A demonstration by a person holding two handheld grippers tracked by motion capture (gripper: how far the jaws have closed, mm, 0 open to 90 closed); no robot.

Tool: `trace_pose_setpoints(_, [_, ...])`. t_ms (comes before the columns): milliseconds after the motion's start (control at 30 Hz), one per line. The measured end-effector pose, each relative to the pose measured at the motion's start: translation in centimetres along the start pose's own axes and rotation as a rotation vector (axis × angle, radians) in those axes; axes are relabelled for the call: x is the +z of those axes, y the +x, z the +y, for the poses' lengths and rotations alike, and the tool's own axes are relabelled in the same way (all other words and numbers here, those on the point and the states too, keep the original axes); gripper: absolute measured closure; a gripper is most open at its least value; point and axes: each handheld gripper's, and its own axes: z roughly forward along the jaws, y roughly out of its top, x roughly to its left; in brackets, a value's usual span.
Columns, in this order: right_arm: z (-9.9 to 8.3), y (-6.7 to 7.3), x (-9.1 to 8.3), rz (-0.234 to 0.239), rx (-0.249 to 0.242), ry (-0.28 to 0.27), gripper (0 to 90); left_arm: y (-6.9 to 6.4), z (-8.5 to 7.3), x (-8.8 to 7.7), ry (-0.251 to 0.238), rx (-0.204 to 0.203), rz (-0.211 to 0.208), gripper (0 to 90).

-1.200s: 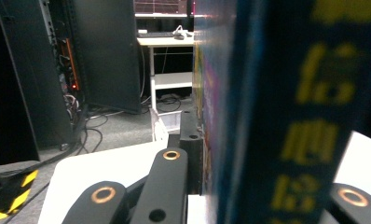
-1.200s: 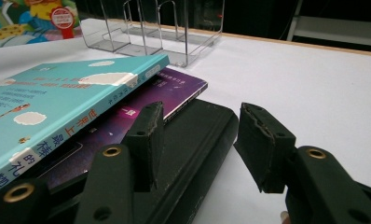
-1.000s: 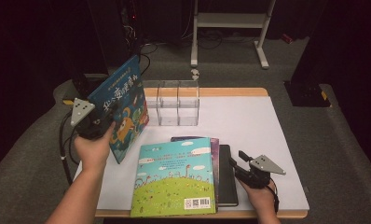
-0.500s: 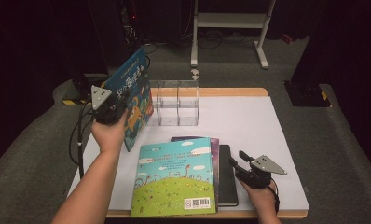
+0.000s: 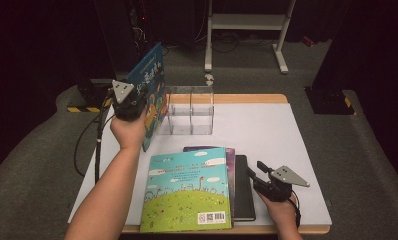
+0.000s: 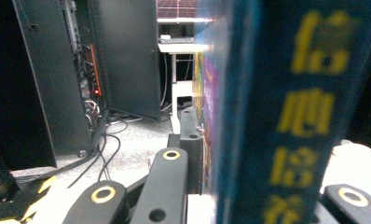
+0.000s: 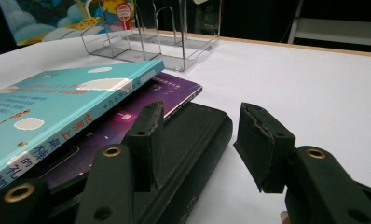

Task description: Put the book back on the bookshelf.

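At the left of the high view, the left hand-held gripper [image 5: 137, 102] is clamped on a dark blue picture book [image 5: 151, 95], which it holds upright and off the desk [image 5: 287, 135], tilted slightly, its lower corner just above the desk's left part. In the left gripper view the same book [image 6: 277, 116] stands on edge between the jaws, its spine with yellow characters facing the camera and the pads pressed on both covers. The book is just beside the left end of a clear acrylic rack [image 5: 189, 111] with upright dividers, which stands near the far edge of the desk.

Nearer the person, a stack of 3 books lies flat: a turquoise picture book [image 5: 187, 187] on top, a purple book [image 5: 230, 155] under it, and a black notebook [image 5: 243, 187] at the bottom, sticking out to the right.

At the right, the right hand-held gripper [image 5: 254, 175] rests low at the desk's front, its jaws partly apart and holding nothing. In the right gripper view its left jaw lies over the black notebook [image 7: 193, 135] and its right jaw over bare desk.
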Motion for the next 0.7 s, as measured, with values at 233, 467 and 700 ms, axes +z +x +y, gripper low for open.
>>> trace_pose_setpoints(233, [0.0,0.0,0.0,0.007,0.001,-0.002,51.0,0.5,-1.0,1.2,0.028,-0.023,0.025,83.1])
trace_pose_setpoints(467, [0.1,0.1,-0.1,0.012,0.0,-0.005,51.2,0.5,-1.6,1.9,0.018,-0.006,0.039,83.1])
trace_pose_setpoints(700, [0.0,0.2,-0.1,0.021,0.002,-0.005,51.1,1.0,-2.3,1.5,-0.002,0.003,0.049,83.0])
